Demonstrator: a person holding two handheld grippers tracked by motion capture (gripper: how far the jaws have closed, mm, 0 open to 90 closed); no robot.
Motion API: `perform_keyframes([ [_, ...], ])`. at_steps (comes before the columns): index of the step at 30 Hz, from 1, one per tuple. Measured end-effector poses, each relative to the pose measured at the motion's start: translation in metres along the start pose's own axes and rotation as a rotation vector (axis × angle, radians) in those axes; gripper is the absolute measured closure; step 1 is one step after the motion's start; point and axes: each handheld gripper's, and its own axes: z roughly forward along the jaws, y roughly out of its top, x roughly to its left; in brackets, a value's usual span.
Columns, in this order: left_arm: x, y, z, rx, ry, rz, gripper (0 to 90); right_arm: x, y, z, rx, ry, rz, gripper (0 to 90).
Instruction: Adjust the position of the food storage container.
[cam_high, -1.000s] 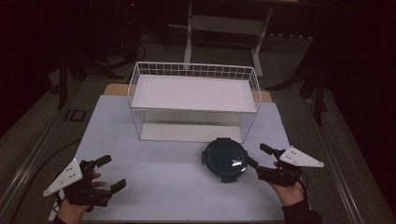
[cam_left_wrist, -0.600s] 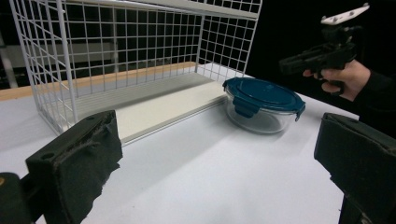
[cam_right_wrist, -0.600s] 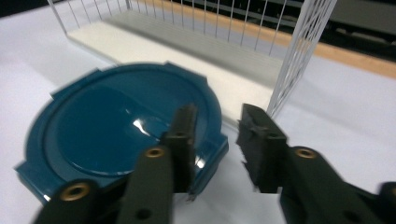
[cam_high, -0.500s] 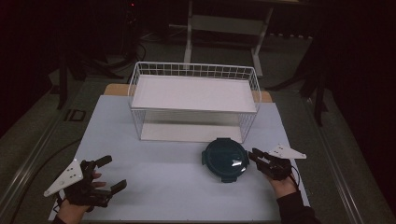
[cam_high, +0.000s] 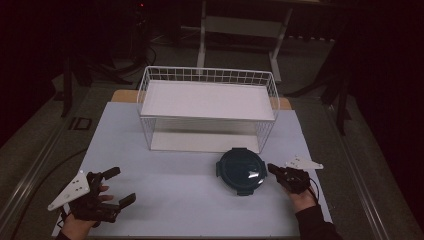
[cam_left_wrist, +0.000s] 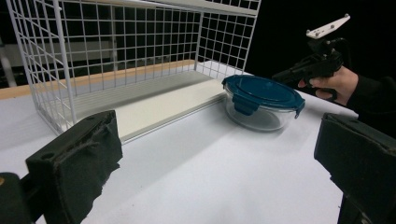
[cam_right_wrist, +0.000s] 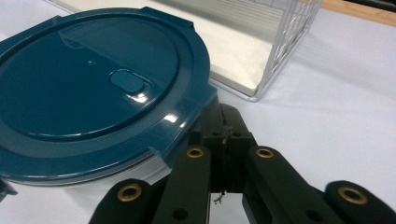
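On the pale blue table (cam_high: 190, 185), seen from the high view, a round bowl (cam_high: 240, 171) with a dark teal lid is sitting near the right half of the front edge, just in front of the front right corner of a white wire basket (cam_high: 207, 107). The right gripper (cam_high: 274, 169) is lying low beside the bowl's right side, its jaws having just been closing; nothing is showing between them. The left gripper (cam_high: 122, 186) is resting near the front left corner, jaws spread wide with nothing in them. The table is standing on a wooden board in a dark room, with grey floor, cables and a pale metal frame behind. On the floor at the left, a marking is reading roughly "ID"; no other writing is legible.

In the left gripper view, the two black padded jaws are standing far apart over bare table. The bowl (cam_left_wrist: 261, 101) is showing a clear glass body under its clip-on lid, just beside the basket's (cam_left_wrist: 130, 56) corner, with the right gripper (cam_left_wrist: 282, 75) pointing at its far rim.

In the right gripper view, the jaws are pressed together, their tips sitting under the lid's rim; whether they are touching the bowl (cam_right_wrist: 93, 88) I cannot tell. The lid is bearing an oval vent but no readable brand.
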Motion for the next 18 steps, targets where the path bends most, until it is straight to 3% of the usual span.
perform_keyframes([
  [4, 0.0, 0.0, 0.0, 0.0, 0.001, 0.001, 0.7, 0.001, -0.001, 0.002, 0.009, 0.027, -0.003, 90.0],
  [10, -0.001, 0.0, 0.001, 0.003, -0.001, 0.002, 0.7, 0.003, -0.001, 0.002, 0.006, 0.027, 0.006, 90.0],
  [12, -0.001, 0.0, 0.001, 0.008, -0.001, 0.005, 0.7, 0.006, 0.001, 0.002, 0.004, 0.008, -0.009, 90.0],
  [18, -0.002, 0.0, 0.002, 0.011, -0.003, 0.008, 0.7, 0.011, 0.003, 0.005, 0.002, 0.035, -0.002, 90.0],
])
